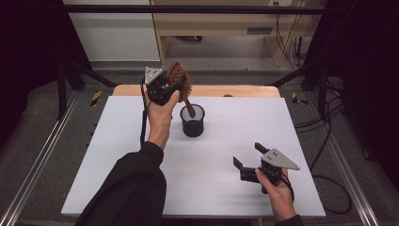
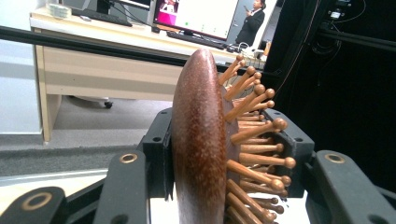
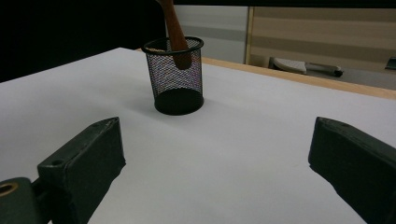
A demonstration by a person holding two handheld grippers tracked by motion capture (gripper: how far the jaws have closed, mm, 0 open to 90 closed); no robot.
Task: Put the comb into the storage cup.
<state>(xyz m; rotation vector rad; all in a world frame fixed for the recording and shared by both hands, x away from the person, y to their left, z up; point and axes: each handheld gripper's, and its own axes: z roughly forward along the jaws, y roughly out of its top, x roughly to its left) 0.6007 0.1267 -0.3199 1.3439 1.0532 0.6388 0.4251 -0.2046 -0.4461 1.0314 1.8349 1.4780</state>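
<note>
A brown wooden hairbrush (image 1: 181, 81) with ball-tipped wooden pins is clamped by its head between the jaws of my left gripper (image 1: 170, 84), held up above the table's far side. In the left gripper view the brush (image 2: 200, 140) stands edge-on, its pins pointing right. Its handle (image 3: 175, 32) slants down into a black wire-mesh cup (image 1: 193, 121) that stands upright on the white table (image 1: 211, 179). My right gripper (image 1: 249, 155) rests low near the front right, jaws wide apart with nothing between them, facing the mesh cup (image 3: 178, 77).
The white board lies on a wooden tabletop whose far edge (image 1: 235, 91) shows behind the cup. Beyond it stand a wooden desk (image 1: 226, 19), black frame rails and cables (image 1: 329, 141) on the grey floor at the right.
</note>
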